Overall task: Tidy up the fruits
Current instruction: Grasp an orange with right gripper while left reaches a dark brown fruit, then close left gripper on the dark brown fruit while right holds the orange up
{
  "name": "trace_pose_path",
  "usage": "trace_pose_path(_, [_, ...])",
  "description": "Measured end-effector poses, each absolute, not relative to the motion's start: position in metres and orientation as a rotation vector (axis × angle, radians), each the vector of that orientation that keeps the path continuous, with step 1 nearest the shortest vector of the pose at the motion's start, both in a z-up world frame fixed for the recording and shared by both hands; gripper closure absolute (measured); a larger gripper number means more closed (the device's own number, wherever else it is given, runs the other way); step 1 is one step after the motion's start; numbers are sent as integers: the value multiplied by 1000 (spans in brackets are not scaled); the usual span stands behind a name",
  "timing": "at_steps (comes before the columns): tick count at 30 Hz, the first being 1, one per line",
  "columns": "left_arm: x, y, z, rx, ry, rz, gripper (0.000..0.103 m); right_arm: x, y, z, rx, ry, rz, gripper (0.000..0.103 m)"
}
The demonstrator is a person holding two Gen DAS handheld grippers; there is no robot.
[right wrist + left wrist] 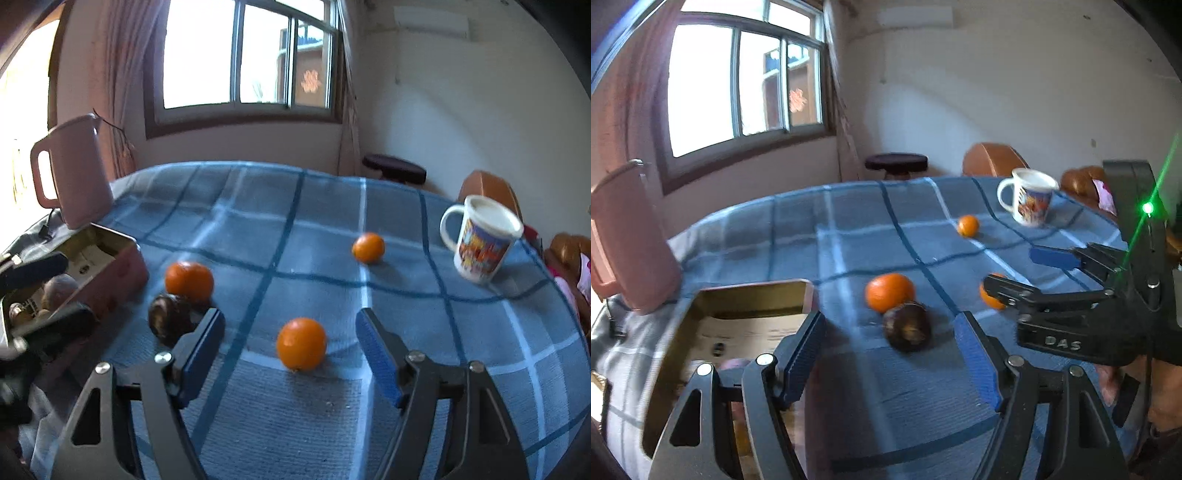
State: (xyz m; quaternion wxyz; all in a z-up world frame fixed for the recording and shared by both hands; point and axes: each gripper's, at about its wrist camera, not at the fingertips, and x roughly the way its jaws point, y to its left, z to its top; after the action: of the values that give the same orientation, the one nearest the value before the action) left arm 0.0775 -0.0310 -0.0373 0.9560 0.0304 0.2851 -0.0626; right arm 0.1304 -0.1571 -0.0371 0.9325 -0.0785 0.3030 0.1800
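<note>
We hold the left gripper (890, 354) with its jaws spread and nothing between them; a dark brown fruit (907, 326) lies on the cloth just ahead of its gap, touching a large orange (889, 291) behind it. Our right gripper (290, 347) also stands spread, empty; a second orange (301, 344) sits on the cloth in line with its gap, just ahead of the blue pads, untouched by either; a smaller orange (368, 247) lies well beyond, nearer the printed mug (480, 240).

The surface is a table under a blue checked cloth (314, 406); behind it are a window (251, 59) with pink curtains, a dark round stool (394, 170) and white walls; both views are blurred.

At the left edge of the table, an open pink box (122, 273) lies beside an upright pink jug (74, 170); inside the box we see printed paper and some rounded items, too blurred to name.
</note>
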Motion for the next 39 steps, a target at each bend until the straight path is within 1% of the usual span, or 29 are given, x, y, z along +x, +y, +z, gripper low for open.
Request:
trace_pose_path(4, [93, -40, -49, 69, 627, -131, 29, 144, -157, -50, -159, 684, 362, 42])
trace_pose_path(7, [101, -41, -55, 64, 650, -131, 29, 153, -157, -56, -148, 738, 360, 45])
trace_pose_path(9, [106, -42, -58, 59, 664, -138, 29, 161, -157, -61, -144, 779, 363, 50])
trace_pose_path(11, [110, -44, -62, 57, 684, -147, 29, 169, -157, -67, -125, 830, 382, 62])
trace_pose_path(16, [122, -45, -67, 48, 733, -161, 29, 171, -163, -69, -92, 837, 399, 64])
trace_pose_path(22, [135, -50, -72, 73, 776, -136, 30, 163, -161, -63, -111, 797, 391, 64])
trace_pose_path(24, [142, -53, -75, 70, 798, -138, 40, 162, -159, -62, -120, 789, 390, 64])
trace_pose_path(25, [146, -53, -77, 68, 814, -136, 50, 162, -159, -62, -125, 786, 387, 64])
trace_pose_path(26, [146, -54, -78, 69, 817, -137, 58, 161, -158, -62, -128, 784, 386, 64])
trace_pose_path(31, [143, -62, -77, 104, 813, -161, 58, 162, -160, -62, -114, 789, 392, 64])
trace_pose_path(39, [139, -58, -73, 70, 787, -196, 58, 160, -159, -60, -116, 777, 404, 64])
